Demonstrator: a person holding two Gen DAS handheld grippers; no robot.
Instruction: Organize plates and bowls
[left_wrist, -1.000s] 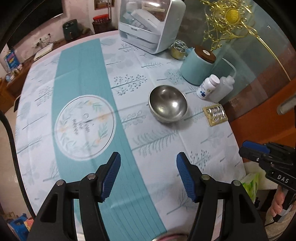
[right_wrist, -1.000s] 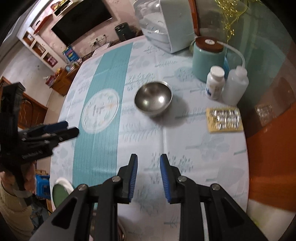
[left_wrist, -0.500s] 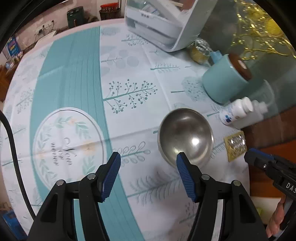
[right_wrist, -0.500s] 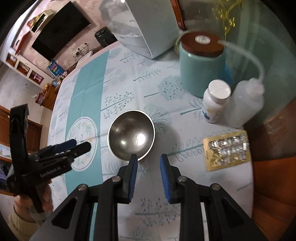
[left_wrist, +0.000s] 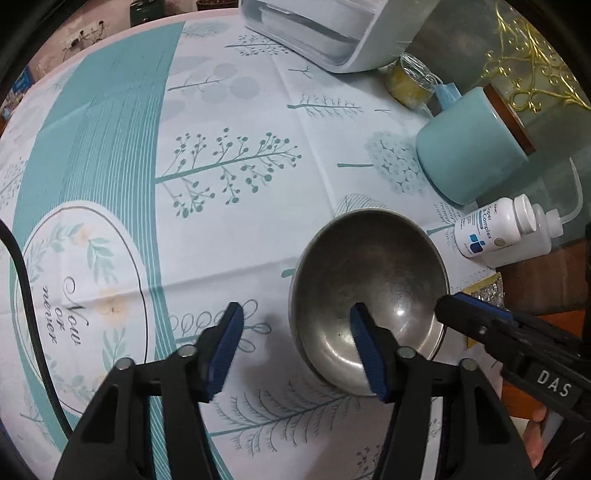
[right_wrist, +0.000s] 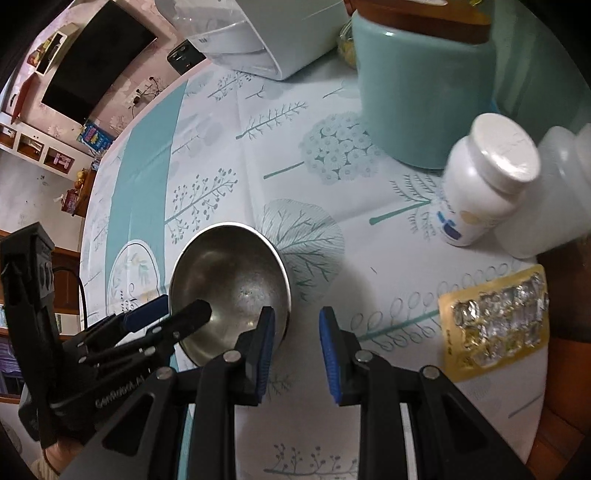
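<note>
Straddling the round steel bowl (left_wrist: 369, 291) rim, left gripper (left_wrist: 295, 343) closing half-wide, right gripper (right_wrist: 297, 343) narrowly parted, both empty

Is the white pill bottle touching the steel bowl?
Apart. Right wrist view shows bare tablecloth between the pill bottle and the steel bowl.

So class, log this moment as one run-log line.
left gripper: open, just narrowed, straddling steel bowl rim | right gripper: open, straddling opposite rim | bowl: on tablecloth, ungripped
</note>
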